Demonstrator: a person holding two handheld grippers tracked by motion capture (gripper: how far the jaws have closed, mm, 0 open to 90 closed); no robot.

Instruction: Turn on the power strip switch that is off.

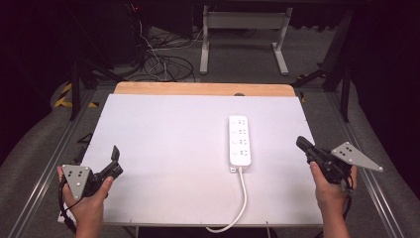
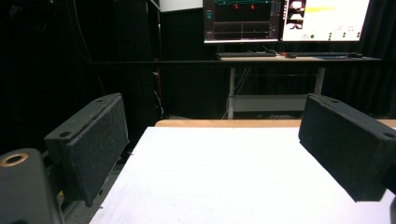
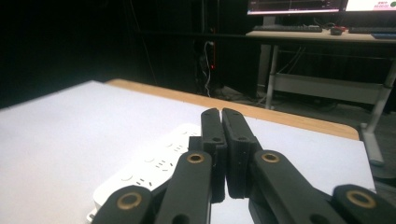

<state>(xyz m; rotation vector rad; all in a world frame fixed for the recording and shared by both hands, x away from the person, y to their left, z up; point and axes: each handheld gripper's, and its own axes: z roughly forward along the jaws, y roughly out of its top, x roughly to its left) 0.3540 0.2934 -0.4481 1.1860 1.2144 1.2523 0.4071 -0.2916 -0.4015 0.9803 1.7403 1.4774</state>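
- Power strip [image 1: 239, 140], white, lies flat on the right half of the white table [image 1: 163, 148], its cord [image 1: 236, 208] trailing over the near edge.
- Left gripper [image 1: 116, 154] rests at the table's near left edge, well apart from the strip; its jaws stand wide apart, nothing between them.
- Right gripper [image 1: 301, 143], at the right edge near the strip, has its jaws pressed together, empty.
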